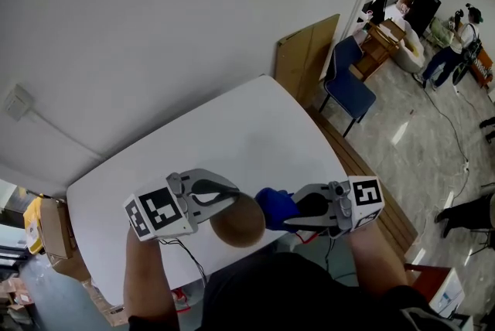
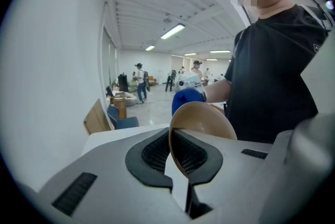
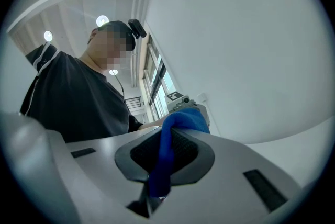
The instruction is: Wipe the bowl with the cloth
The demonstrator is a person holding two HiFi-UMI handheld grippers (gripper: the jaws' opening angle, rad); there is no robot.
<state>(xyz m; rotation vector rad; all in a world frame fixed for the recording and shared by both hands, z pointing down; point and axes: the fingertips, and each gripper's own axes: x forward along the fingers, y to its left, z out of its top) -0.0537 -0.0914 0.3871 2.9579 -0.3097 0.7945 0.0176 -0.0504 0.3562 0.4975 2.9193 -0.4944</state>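
Lower left: my left gripper (image 1: 223,202), jaws nipped tight on the rim of the bowl (image 1: 238,223), which I hold clear of the table (image 1: 232,128) for access.
Lower right: my right gripper (image 1: 288,215), clamped on the blue cloth (image 1: 274,206), wad just beside the bowl, placed to wipe.

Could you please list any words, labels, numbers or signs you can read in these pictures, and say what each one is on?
None can be read.
The marker cube on the left gripper and the one on the right gripper show only black-and-white square patterns, no letters.
A small mark on the person's sleeve is too small to read.
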